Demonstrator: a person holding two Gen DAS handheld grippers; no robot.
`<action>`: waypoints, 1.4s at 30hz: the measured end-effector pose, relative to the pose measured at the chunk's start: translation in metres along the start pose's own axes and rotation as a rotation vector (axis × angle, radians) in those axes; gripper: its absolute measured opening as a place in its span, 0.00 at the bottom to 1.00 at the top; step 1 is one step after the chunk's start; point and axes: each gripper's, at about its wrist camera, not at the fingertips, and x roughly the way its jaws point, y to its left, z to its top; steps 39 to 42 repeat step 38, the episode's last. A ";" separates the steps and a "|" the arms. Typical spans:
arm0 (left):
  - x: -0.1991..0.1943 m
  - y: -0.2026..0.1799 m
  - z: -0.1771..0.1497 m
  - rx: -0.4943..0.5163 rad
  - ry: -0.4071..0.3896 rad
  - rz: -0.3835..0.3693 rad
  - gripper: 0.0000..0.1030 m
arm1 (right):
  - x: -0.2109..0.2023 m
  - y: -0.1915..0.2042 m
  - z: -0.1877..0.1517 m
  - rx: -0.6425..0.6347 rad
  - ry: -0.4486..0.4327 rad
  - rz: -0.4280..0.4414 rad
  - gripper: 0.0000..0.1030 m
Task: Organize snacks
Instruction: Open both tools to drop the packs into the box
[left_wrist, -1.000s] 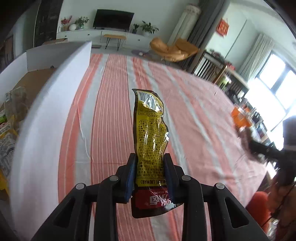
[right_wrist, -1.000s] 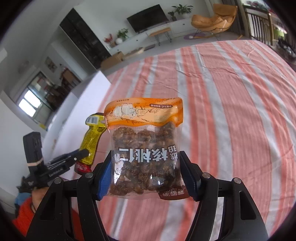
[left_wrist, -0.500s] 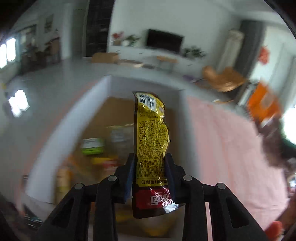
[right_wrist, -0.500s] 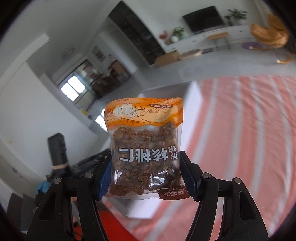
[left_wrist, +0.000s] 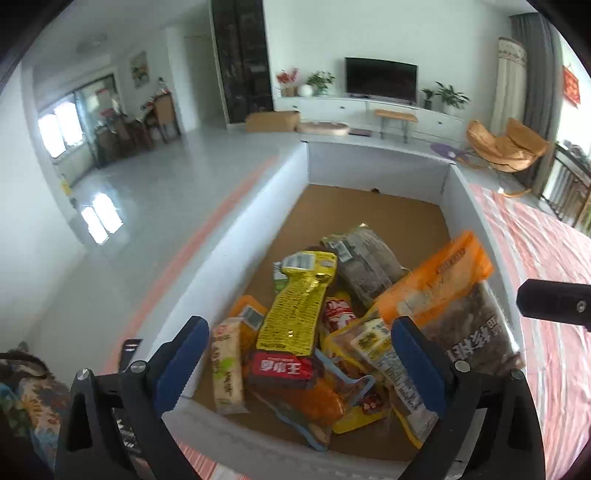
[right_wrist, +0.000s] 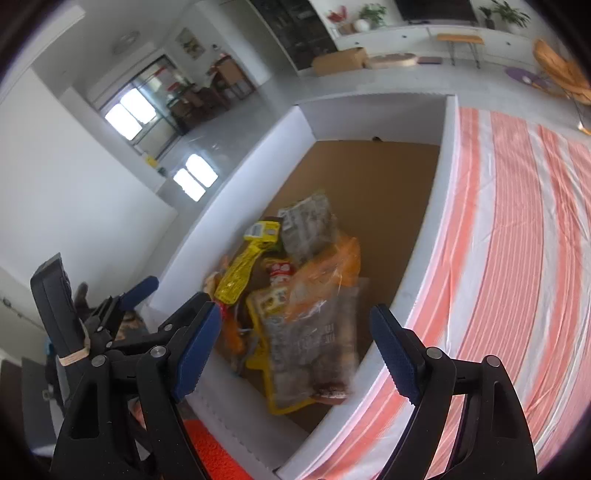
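Two packets drop into the box (left_wrist: 255, 206) as both sets of fingers open, nothing between them.
We judge the yellow sachet (left_wrist: 299, 314) and nut bag (right_wrist: 314, 343) light, soft, slippery (best pinched at a sealed edge).

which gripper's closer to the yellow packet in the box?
Left. The left gripper hangs directly over the yellow packet, fingers opening with the packet dropped free onto the pile. The right gripper is further right, over the orange bag.

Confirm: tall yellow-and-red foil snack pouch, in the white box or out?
In. The yellow-and-red foil snack pouch lies atop the pile inside the white box, free of the jaws.
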 end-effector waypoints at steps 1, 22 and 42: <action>-0.003 -0.003 0.001 -0.009 0.001 0.024 0.96 | -0.001 0.001 0.001 -0.006 0.002 0.014 0.83; -0.031 0.007 -0.001 -0.049 0.033 0.061 0.99 | -0.022 0.036 -0.018 -0.197 -0.044 -0.269 0.84; -0.045 0.002 -0.005 -0.035 -0.004 0.014 1.00 | -0.017 0.040 -0.028 -0.225 -0.029 -0.293 0.84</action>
